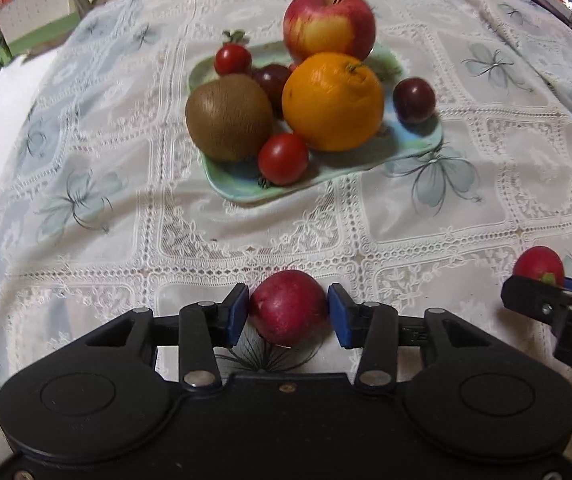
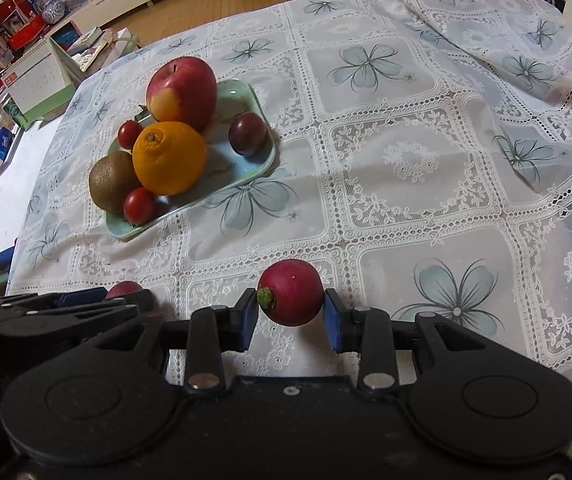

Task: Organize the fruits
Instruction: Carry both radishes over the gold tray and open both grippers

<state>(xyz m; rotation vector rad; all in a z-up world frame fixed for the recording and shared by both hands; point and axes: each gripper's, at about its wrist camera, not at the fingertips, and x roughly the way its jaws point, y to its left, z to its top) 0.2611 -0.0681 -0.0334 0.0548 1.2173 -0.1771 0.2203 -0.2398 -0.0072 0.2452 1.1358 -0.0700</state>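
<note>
Two grippers, each clamped on a small red fruit, before a loaded tray.

Left wrist view: the left gripper (image 1: pixel 288 314) grasps a dark red plum (image 1: pixel 288 307) between its blue pads, just above the lace cloth (image 1: pixel 425 208) on the tabletop. Ahead lies a pale green tray (image 1: pixel 238 194) holding an apple (image 1: pixel 329 24), an orange (image 1: pixel 333 101), a kiwi (image 1: pixel 228 117), two cherry tomatoes (image 1: pixel 283 159) and dark round fruits (image 1: pixel 413 100). The right gripper (image 1: pixel 541 280) shows at the right edge, closed on a red radish-like fruit (image 1: pixel 538 262). Right wrist view: the right gripper (image 2: pixel 290 314) holds that fruit (image 2: pixel 290 293), green stem end against the left pad. The tray (image 2: pixel 264 160) sits well apart to the upper left; the left gripper (image 2: pixel 122 300) is just beside, at the left edge. A desk calendar (image 2: pixel 38 80) stands beyond the cloth.
</note>
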